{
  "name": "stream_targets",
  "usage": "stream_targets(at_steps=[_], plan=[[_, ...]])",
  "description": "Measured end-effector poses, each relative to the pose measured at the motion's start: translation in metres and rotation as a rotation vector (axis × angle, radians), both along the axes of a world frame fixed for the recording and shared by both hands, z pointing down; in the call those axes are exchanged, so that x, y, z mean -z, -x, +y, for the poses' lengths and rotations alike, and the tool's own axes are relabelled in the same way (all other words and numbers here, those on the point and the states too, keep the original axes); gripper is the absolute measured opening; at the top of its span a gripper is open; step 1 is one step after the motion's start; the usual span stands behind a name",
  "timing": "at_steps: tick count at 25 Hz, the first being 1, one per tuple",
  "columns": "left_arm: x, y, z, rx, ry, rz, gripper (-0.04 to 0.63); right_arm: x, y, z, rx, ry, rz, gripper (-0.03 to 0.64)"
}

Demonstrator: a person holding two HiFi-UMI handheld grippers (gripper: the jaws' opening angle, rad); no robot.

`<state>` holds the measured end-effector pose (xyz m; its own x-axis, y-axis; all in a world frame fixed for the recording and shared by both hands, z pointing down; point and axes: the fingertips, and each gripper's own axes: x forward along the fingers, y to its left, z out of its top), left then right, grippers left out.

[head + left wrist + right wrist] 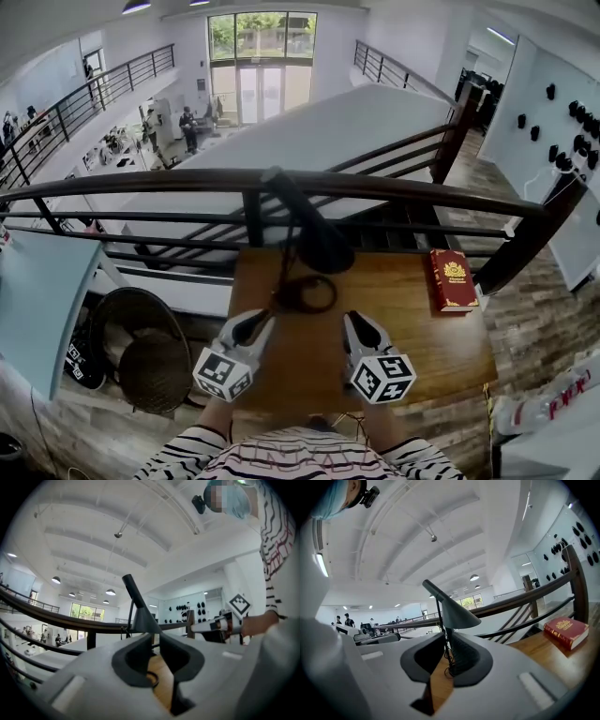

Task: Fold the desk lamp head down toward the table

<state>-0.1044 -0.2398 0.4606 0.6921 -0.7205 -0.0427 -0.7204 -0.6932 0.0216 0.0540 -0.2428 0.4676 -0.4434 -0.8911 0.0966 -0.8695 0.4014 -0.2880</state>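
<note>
- The dark grey desk lamp (323,246) with a cone-shaped head stands on the brown wooden table (422,352) by the far edge, left of the middle.
- Its thin arm slants up to a tip in front of the dark wooden railing (394,187). The cone head is raised off the tabletop, with its wide mouth facing down.
- A dark ring (305,293) lies on the wood at the lamp's foot. I cannot tell whether it is the base or a loop of cord.
- The left gripper (253,325) is held over the near half of the table. It points at the lamp and stops short of the ring.
- In the left gripper view its jaws (155,644) are almost together, with only a narrow slit between the dark pads. The slit is empty, and bare wood and the ring show through it. The lamp (143,613) rises beyond the tips, apart from them.
- The right gripper (361,326) is level with the left one, beside it and a little apart, also clear of the lamp.
- In the right gripper view its jaws (446,644) are likewise nearly closed and hold nothing. The lamp (457,613) and its hanging cord stand past the gap.
- A red hardback book (452,279) with gold print lies flat near the far right corner of the table, well apart from the lamp. It also shows in the right gripper view (566,630).
- The person's black-and-white striped sleeves (281,459) are at the near edge.
</note>
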Motion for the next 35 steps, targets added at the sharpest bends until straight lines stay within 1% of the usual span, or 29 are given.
stream_targets(at_steps=[3, 4, 9, 20, 24, 30, 35], plan=[[-0.004, 0.007, 0.016, 0.002, 0.009, 0.001, 0.009, -0.004, 0.004, 0.016, -0.009, 0.003, -0.007, 0.031], [-0.006, 0.010, 0.021, 0.006, 0.012, 0.003, 0.003, -0.005, 0.006, 0.022, -0.009, 0.004, -0.010, 0.026], [-0.014, 0.025, 0.044, 0.016, 0.025, 0.013, 0.003, -0.012, 0.020, 0.046, -0.009, 0.012, -0.017, 0.003], [-0.041, 0.039, 0.092, -0.038, 0.079, 0.009, 0.003, -0.035, 0.045, 0.094, -0.023, 0.046, -0.020, 0.003], [-0.046, 0.043, 0.109, -0.052, 0.087, 0.012, 0.003, -0.042, 0.054, 0.110, -0.024, 0.062, -0.020, 0.003], [-0.054, 0.050, 0.124, -0.046, 0.103, 0.010, 0.003, -0.050, 0.064, 0.125, -0.011, 0.084, -0.013, 0.003], [-0.057, 0.060, 0.131, -0.034, 0.116, 0.008, 0.002, -0.053, 0.075, 0.130, -0.011, 0.091, 0.021, 0.002]])
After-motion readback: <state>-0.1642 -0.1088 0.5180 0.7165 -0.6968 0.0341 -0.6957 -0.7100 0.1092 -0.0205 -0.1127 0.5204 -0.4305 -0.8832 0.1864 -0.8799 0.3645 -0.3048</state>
